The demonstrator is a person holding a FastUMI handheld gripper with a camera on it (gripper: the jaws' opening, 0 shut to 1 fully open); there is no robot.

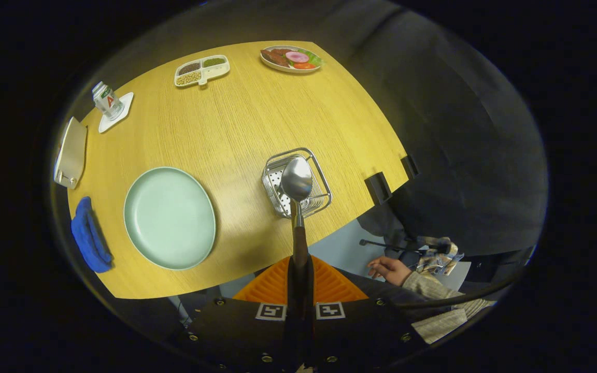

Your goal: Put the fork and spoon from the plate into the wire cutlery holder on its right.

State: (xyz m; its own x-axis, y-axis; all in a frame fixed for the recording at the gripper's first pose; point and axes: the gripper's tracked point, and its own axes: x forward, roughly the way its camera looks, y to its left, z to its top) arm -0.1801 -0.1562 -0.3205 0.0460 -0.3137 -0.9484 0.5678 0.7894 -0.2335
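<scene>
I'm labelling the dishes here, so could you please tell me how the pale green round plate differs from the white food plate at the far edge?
The pale green round plate is bare and lies beside the wire cutlery holder; the white food plate carries food, far beyond the claw, which grips the wooden-handled spoon. Both rest flat on the wooden table.

Spoon [297,178] in fingers [278,280] hangs above holder [319,178]; open tabletop [236,124] around, plate [170,217] well apart.

gripper cam | high above table [257,119] | faces down | wide
</scene>
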